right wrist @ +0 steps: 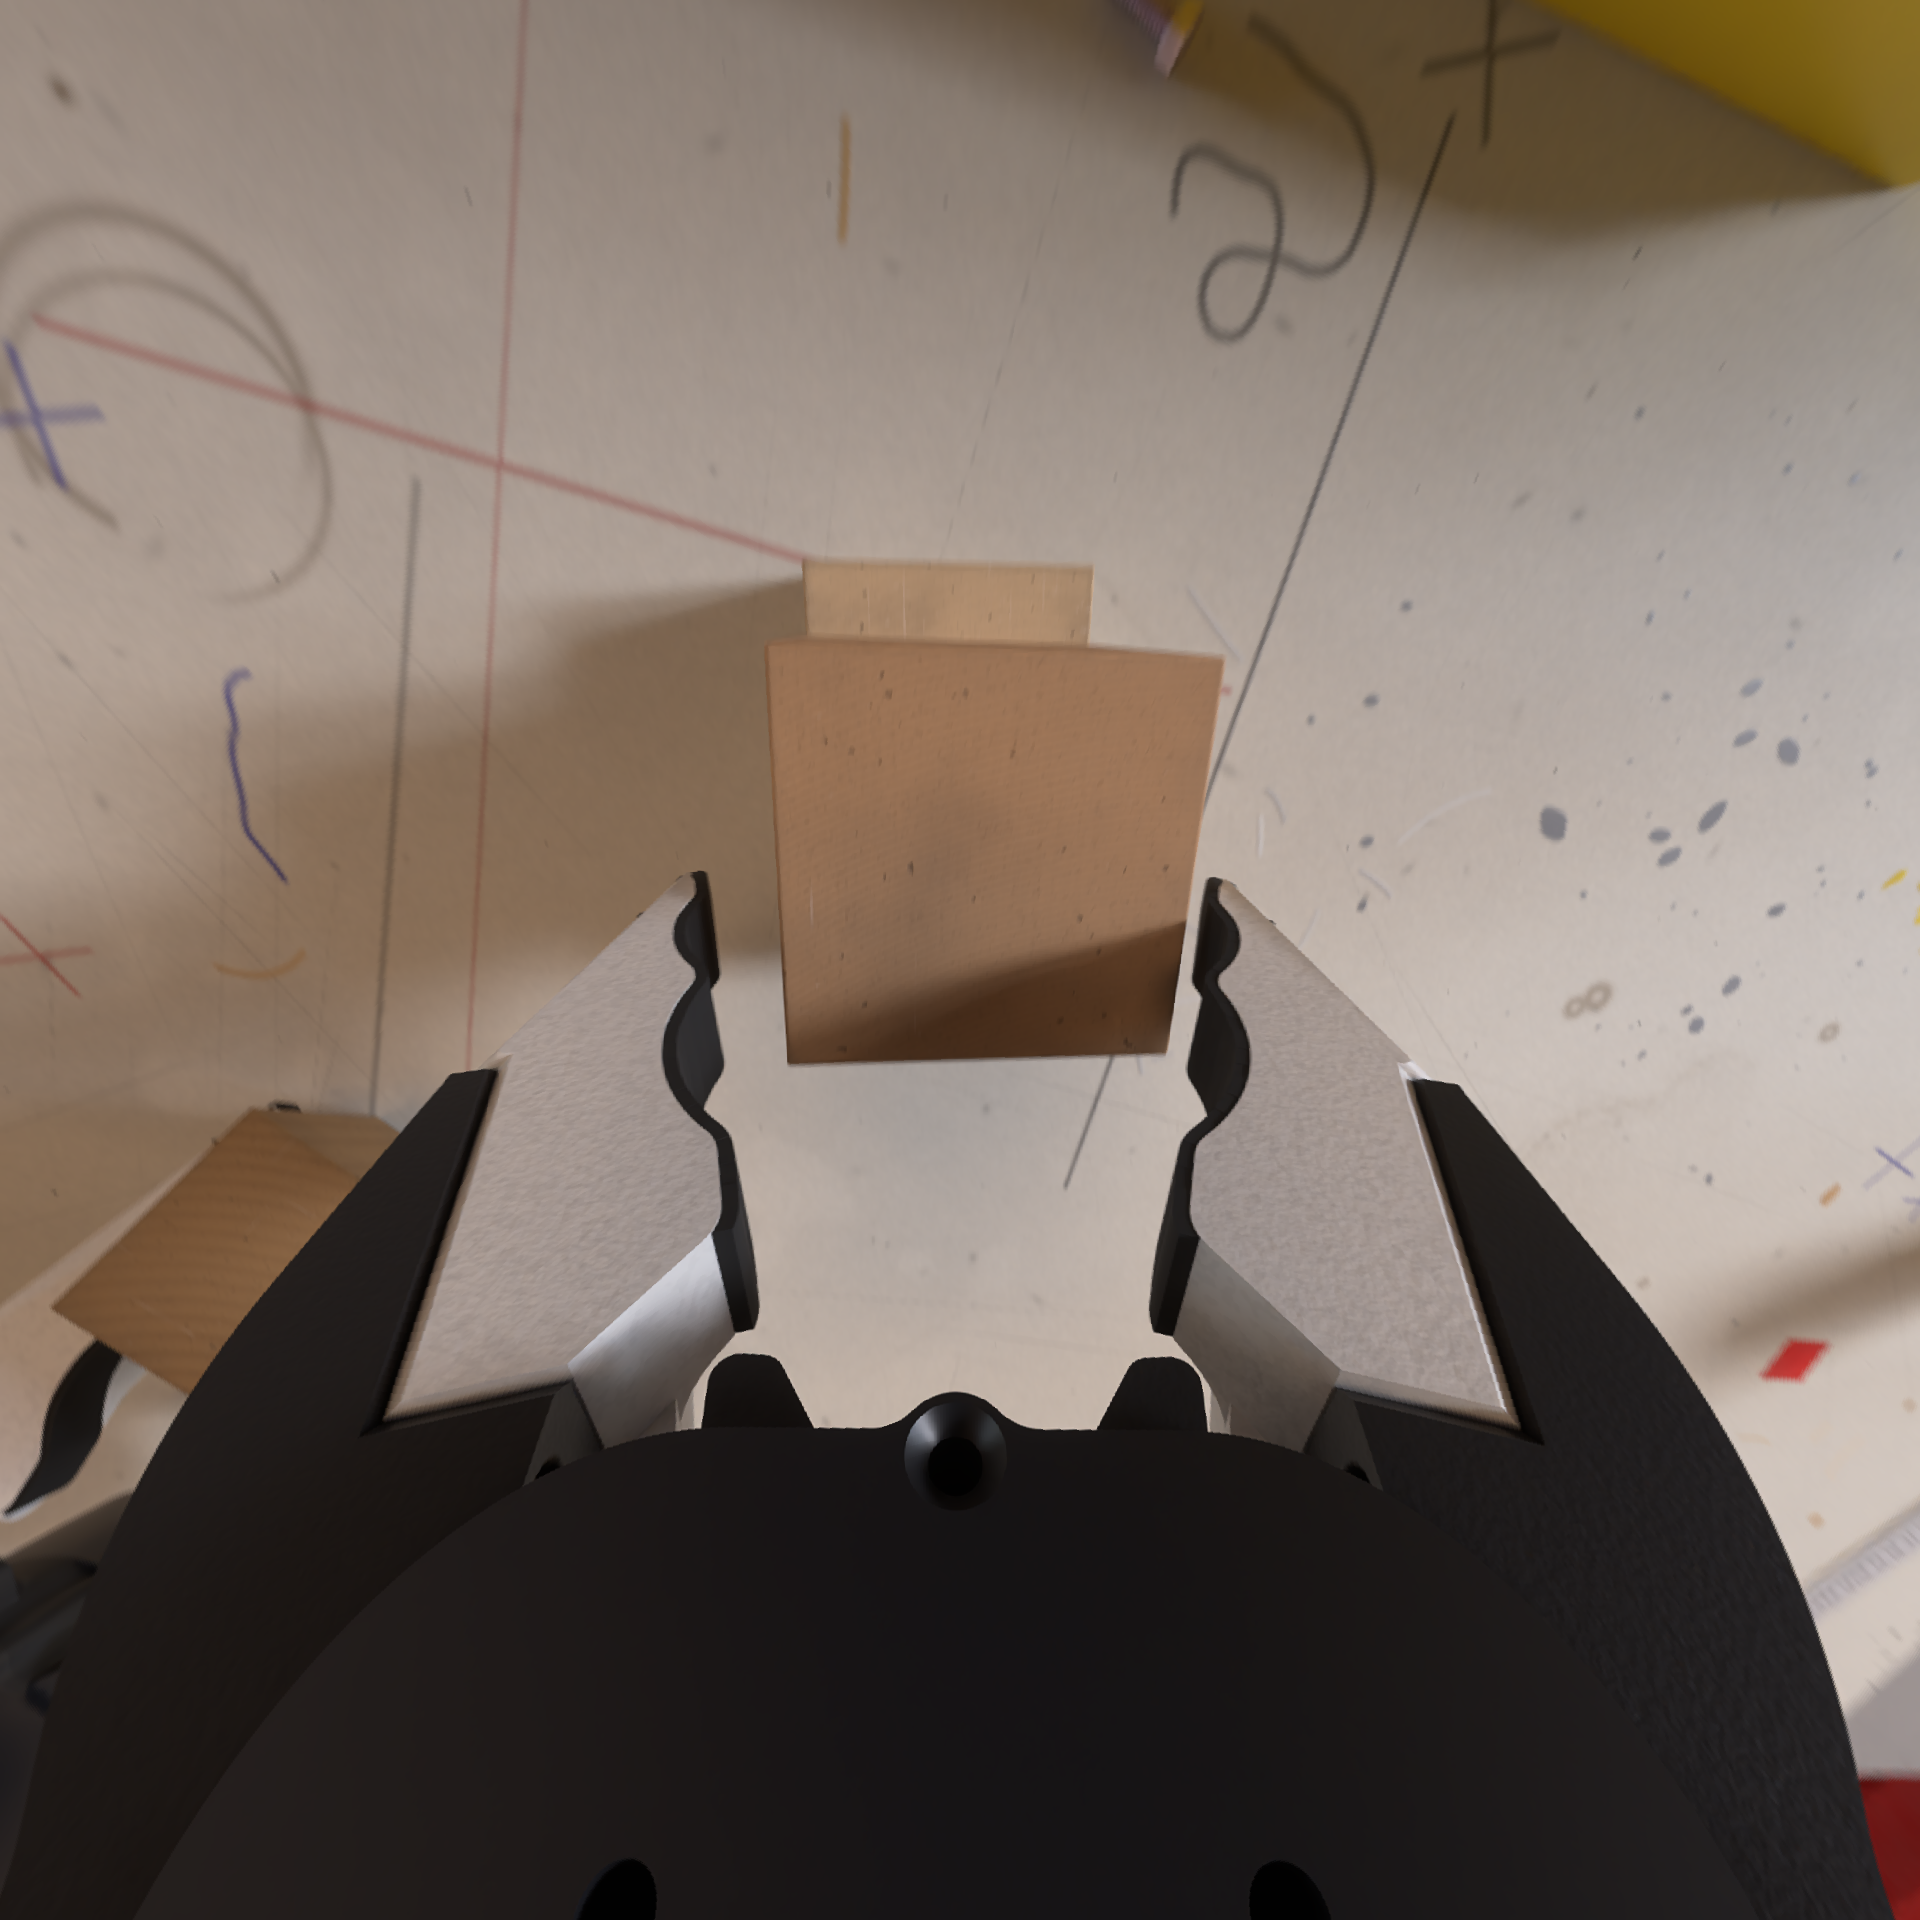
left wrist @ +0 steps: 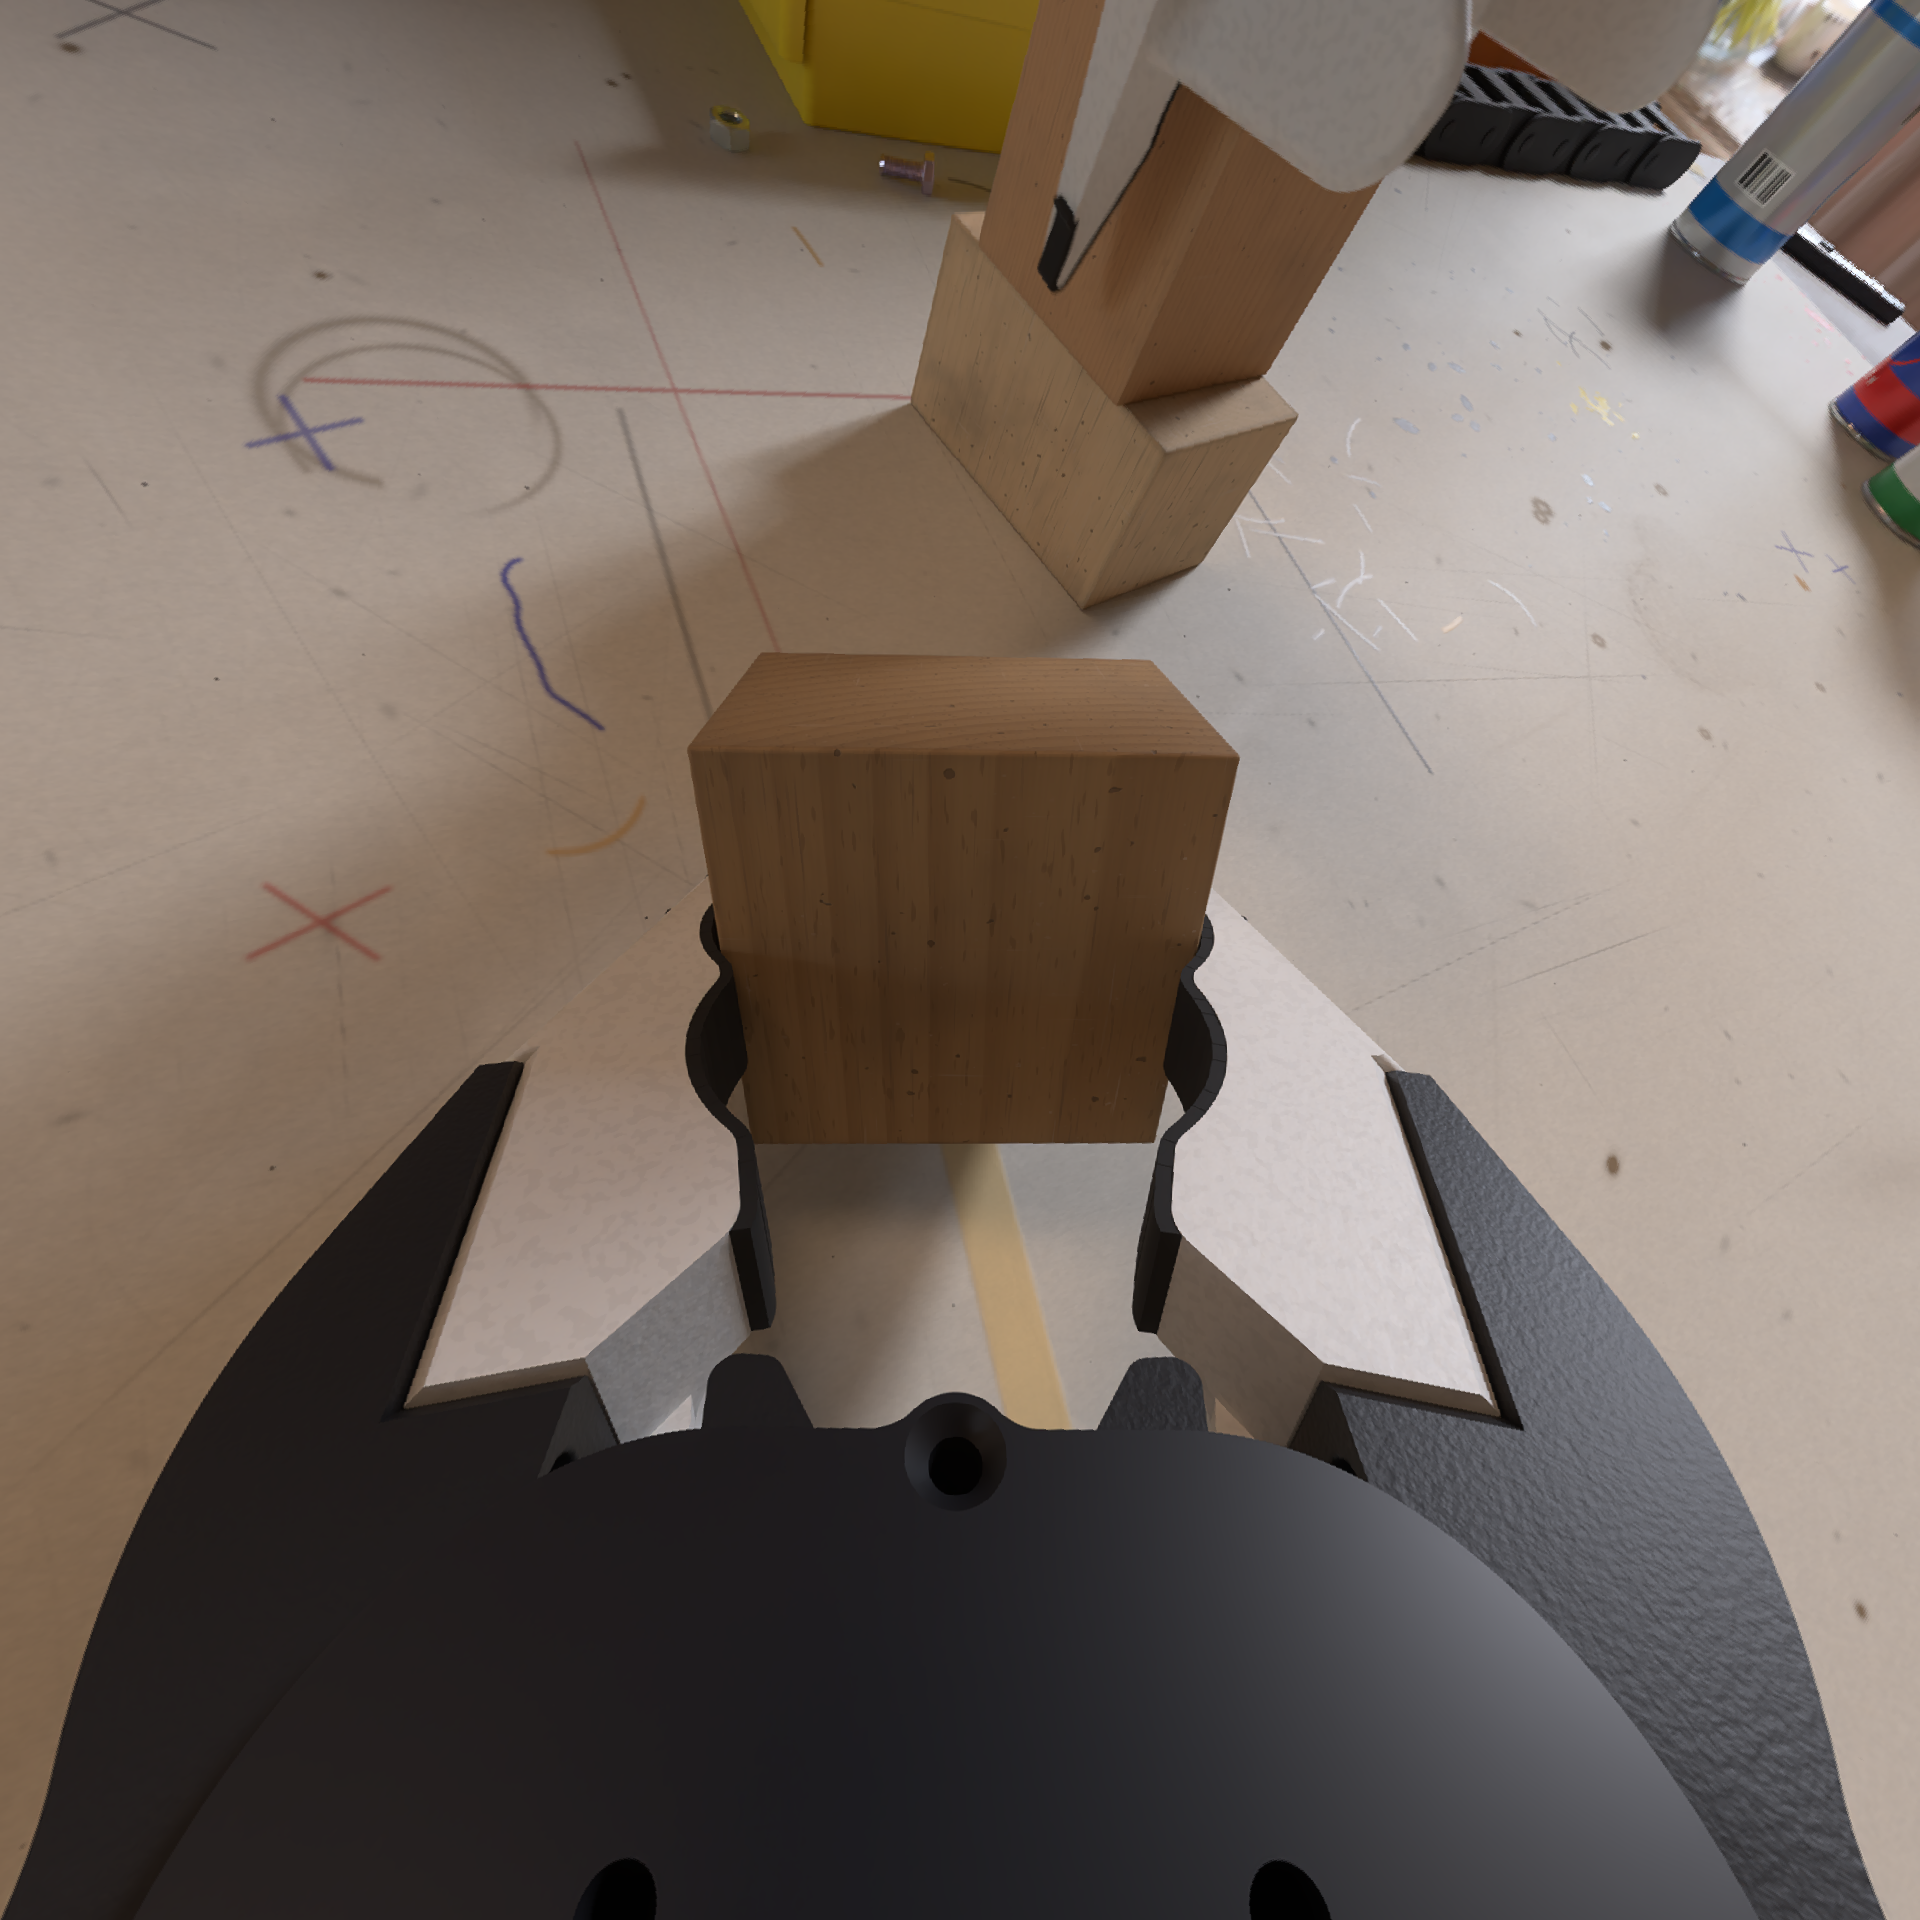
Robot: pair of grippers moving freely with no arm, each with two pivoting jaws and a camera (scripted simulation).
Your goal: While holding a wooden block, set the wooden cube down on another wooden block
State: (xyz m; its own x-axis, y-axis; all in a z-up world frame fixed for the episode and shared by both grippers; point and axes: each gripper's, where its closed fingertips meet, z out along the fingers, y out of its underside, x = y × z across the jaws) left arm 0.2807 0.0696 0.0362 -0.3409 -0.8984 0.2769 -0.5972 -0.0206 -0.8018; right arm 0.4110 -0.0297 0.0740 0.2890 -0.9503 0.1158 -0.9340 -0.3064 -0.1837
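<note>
My left gripper (left wrist: 956, 925) is shut on a brown wooden block (left wrist: 956, 831) and holds it above the table. Farther off, a reddish wooden cube (left wrist: 1174, 260) sits on a pale wooden block (left wrist: 1081, 478) that stands on the table. In the right wrist view I look straight down on the cube (right wrist: 987, 810), with a strip of the pale block (right wrist: 945, 603) showing beyond it. My right gripper (right wrist: 956, 883) straddles the cube with its jaws open, a small gap on each side. The held block (right wrist: 197, 1257) shows at lower left.
A yellow box (left wrist: 894, 73) stands at the back, with a nut (left wrist: 730, 127) and a bolt (left wrist: 906, 166) in front of it. A black cable chain (left wrist: 1558, 135), spray cans (left wrist: 1766, 177) and paint cans (left wrist: 1881, 405) stand at the right. The tabletop (left wrist: 416, 675) bears pen marks.
</note>
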